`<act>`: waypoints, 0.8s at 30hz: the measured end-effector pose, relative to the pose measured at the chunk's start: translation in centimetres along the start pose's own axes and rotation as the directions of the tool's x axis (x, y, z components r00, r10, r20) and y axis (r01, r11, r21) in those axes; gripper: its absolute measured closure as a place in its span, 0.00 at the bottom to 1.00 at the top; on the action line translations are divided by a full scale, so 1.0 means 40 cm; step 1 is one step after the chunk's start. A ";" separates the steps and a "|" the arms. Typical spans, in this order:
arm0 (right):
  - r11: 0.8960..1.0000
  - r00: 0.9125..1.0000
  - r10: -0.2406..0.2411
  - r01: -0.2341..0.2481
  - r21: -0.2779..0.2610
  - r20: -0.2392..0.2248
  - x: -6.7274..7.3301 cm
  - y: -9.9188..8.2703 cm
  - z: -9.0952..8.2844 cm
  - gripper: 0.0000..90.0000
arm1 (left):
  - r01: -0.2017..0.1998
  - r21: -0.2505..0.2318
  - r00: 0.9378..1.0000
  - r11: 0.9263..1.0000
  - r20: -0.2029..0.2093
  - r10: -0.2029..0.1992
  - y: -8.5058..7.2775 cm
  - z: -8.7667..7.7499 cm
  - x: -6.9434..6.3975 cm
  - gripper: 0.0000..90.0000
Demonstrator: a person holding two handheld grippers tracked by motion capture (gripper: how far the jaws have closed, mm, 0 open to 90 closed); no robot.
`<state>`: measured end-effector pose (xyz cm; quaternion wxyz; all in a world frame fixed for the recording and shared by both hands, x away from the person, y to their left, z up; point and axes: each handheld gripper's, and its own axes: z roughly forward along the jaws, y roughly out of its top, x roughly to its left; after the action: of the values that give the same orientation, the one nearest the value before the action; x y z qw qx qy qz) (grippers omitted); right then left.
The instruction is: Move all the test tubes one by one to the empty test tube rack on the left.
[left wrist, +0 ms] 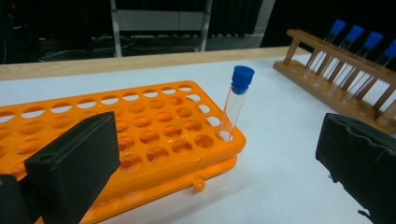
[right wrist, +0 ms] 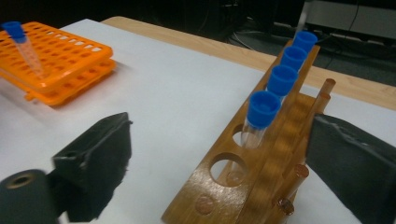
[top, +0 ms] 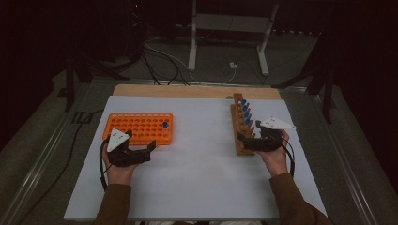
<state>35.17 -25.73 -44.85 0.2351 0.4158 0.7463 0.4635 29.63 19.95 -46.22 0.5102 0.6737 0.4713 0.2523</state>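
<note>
Beside the white worktop's right edge, the right gripper (right wrist: 219,154) is hanging open around the brown wooden rack's (right wrist: 261,163) nearest clear blue-capped tube (right wrist: 259,116), risking a knock, while the left gripper (left wrist: 219,154) is gaping empty.

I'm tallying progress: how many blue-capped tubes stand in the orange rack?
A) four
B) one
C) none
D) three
B: a single tube stands in a corner hole of the orange rack; the other four are in the wooden rack.
</note>
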 end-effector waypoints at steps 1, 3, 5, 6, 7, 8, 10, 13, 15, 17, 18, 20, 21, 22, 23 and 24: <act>1.000 1.000 0.003 -0.003 0.002 0.005 -0.002 -0.001 0.005 0.11 | 0.007 -0.010 1.000 1.000 -0.004 -0.007 0.001 -0.003 0.002 0.01; 1.000 1.000 0.008 -0.008 0.010 0.018 -0.008 -0.003 0.018 0.16 | 0.008 -0.016 1.000 1.000 -0.011 -0.008 0.000 -0.007 0.005 0.01; 1.000 1.000 0.013 -0.014 0.016 0.022 -0.014 -0.004 0.032 0.23 | 0.005 -0.008 1.000 1.000 -0.022 -0.006 -0.002 -0.008 0.006 0.01; 1.000 0.999 0.015 -0.016 0.019 0.030 -0.017 -0.005 0.039 0.29 | 0.004 -0.005 1.000 1.000 -0.026 -0.004 -0.003 -0.007 0.006 0.01; 1.000 0.999 0.018 -0.019 0.021 0.040 -0.020 -0.005 0.043 0.33 | 0.005 -0.005 1.000 1.000 -0.027 -0.005 -0.003 -0.007 0.006 0.01; 1.000 0.999 0.021 -0.022 0.022 0.042 -0.023 -0.006 0.047 0.40 | 0.004 -0.004 1.000 1.000 -0.026 -0.004 -0.002 -0.007 0.006 0.01; 0.999 0.999 0.018 -0.020 0.026 0.047 -0.026 -0.008 0.054 0.52 | 0.004 -0.005 1.000 1.000 -0.027 -0.004 -0.002 -0.006 0.005 0.01; 0.999 0.998 -0.001 -0.001 0.032 0.062 -0.026 -0.011 0.060 0.69 | -0.001 0.000 1.000 1.000 -0.030 0.001 -0.003 -0.003 0.002 0.01; 0.999 0.996 -0.023 0.020 0.037 0.084 -0.023 -0.011 0.064 0.77 | -0.003 0.003 1.000 1.000 -0.029 0.003 -0.004 -0.001 0.000 0.01; 0.999 0.996 -0.029 0.027 0.033 0.086 -0.021 -0.011 0.068 0.81 | -0.008 0.006 1.000 1.000 -0.029 0.008 -0.004 0.001 -0.001 0.01; 0.999 0.995 -0.034 0.031 0.035 0.091 -0.020 -0.011 0.070 0.84 | -0.008 0.007 1.000 1.000 -0.028 0.008 -0.005 0.001 -0.003 0.01; 0.999 0.995 -0.035 0.032 0.033 0.094 -0.018 -0.010 0.073 0.85 | -0.010 0.010 1.000 1.000 -0.029 0.011 -0.005 0.003 -0.004 0.01; 0.999 0.994 -0.034 0.031 0.032 0.099 -0.017 -0.008 0.075 0.85 | -0.013 0.013 0.999 1.000 -0.029 0.013 -0.006 0.004 -0.004 0.01; 0.999 0.994 -0.034 0.030 0.034 0.100 -0.018 -0.007 0.077 0.85 | -0.012 0.014 1.000 1.000 -0.029 0.012 -0.006 0.004 -0.005 0.01; 0.999 0.994 -0.033 0.029 0.033 0.101 -0.018 -0.007 0.078 0.85 | -0.012 0.015 1.000 1.000 -0.028 0.012 -0.006 0.005 -0.005 0.01; 0.999 0.994 -0.032 0.029 0.034 0.105 -0.018 -0.006 0.080 0.85 | -0.012 0.015 1.000 1.000 -0.028 0.012 -0.006 0.005 -0.005 0.01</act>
<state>37.83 -24.81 -46.55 0.2745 0.4320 0.7466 0.4250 29.60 19.70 -46.49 0.4970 0.6768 0.4762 0.2612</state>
